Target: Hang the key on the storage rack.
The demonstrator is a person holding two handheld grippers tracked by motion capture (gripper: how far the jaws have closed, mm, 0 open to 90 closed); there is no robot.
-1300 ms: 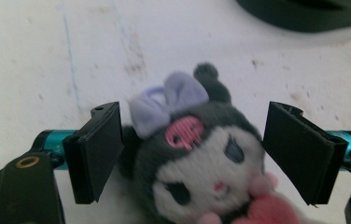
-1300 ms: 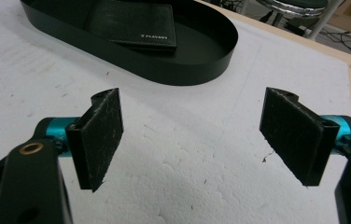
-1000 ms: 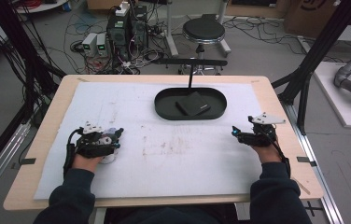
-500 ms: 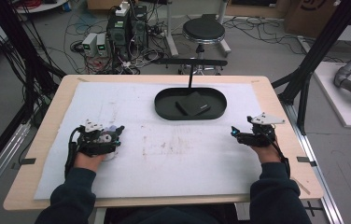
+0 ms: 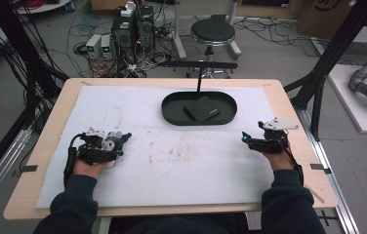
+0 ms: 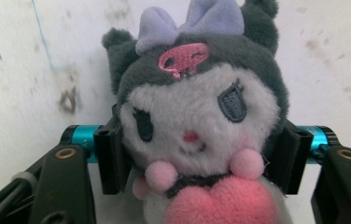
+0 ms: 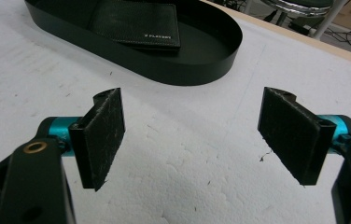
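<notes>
Our left tongs (image 6: 197, 154) have just closed and now clamp the plush toy (image 6: 197, 121) low over the table's (image 5: 172, 195) left side; our right tongs (image 7: 201, 135) gape wide, holding nothing.

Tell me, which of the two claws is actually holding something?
The left claw: its pads press a grey plush toy with a lilac bow. The right claw is open and empty.
</notes>
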